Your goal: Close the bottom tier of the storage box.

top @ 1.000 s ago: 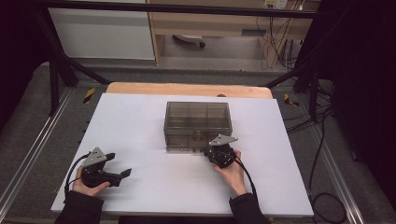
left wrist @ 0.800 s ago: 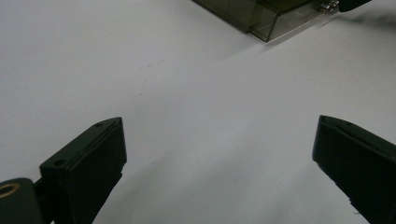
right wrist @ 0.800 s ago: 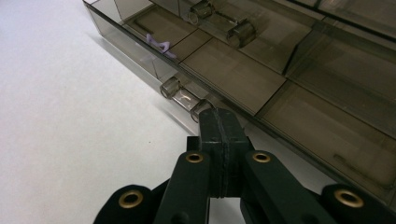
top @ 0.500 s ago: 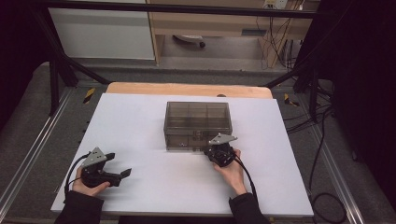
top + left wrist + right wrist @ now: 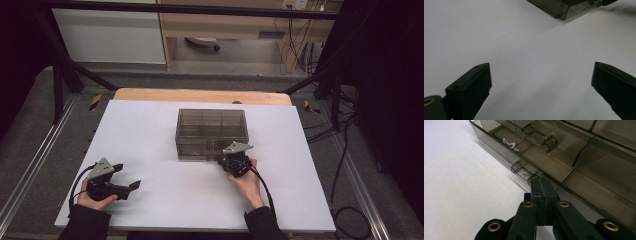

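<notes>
High view, box: a smoky see-through drawer box (image 5: 212,132) stands mid-table, toward the far edge, its drawer fronts facing the person.
High view, right hand-held gripper: the right hand-held gripper (image 5: 234,159) sits at the box's front lower right corner, tips against the drawer face, a grey three-cornered plate on top.
High view, left hand-held gripper: the left hand-held gripper (image 5: 131,183) lies well apart from the box, near the table's front left corner, pointing right.
High view, surface and room: the table (image 5: 150,135) is plain white with a wooden strip along its far edge; dark metal frame rails, a pale cabinet and loose cables stand behind and beside it.
High view, hands: the right hand (image 5: 247,180) reaches forward behind its gripper; the left hand (image 5: 92,199) wraps its gripper low by the table's edge; both sleeves are dark.
Left gripper view, jaws: spread wide, bare white table between them.
Left gripper view, box: one corner of the box (image 5: 566,8) shows far off at the top edge.
Right gripper view, jaws: pressed together, tips at a small clear drawer handle (image 5: 524,172) on the lower drawer front; whether they pinch its near end I cannot tell.
Right gripper view, drawer: a purple squiggly item (image 5: 509,144) lies inside the drawer (image 5: 499,142) left of the handle.
</notes>
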Demonstrator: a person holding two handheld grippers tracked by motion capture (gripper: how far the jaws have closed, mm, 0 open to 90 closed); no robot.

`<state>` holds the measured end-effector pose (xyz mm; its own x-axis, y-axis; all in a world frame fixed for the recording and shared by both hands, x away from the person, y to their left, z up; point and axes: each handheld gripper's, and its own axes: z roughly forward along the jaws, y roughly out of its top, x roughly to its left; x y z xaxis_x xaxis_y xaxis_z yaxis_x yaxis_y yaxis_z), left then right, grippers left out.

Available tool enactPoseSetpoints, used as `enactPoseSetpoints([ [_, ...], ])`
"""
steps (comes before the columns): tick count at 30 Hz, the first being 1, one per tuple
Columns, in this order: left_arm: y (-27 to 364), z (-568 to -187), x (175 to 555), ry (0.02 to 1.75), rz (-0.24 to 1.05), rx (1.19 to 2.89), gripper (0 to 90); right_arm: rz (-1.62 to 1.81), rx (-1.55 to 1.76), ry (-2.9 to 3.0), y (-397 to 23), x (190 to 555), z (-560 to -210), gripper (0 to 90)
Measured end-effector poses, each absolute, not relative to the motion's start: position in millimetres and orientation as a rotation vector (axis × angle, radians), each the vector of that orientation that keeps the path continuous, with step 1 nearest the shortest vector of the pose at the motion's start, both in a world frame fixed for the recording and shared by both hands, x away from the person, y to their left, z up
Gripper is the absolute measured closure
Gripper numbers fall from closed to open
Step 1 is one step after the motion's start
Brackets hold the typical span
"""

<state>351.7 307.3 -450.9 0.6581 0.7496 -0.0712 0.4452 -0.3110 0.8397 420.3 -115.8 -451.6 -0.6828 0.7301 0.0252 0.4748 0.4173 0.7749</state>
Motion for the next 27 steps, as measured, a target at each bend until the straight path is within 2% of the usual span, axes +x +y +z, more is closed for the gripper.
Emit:
enactPoseSetpoints([
  [27, 306.9, -451.0, 351.7, 0.932, 0.419, 1.960, 2.1, 1.135, 1.057, 2.348, -115.4, 428.9, -453.2, 90.0],
])
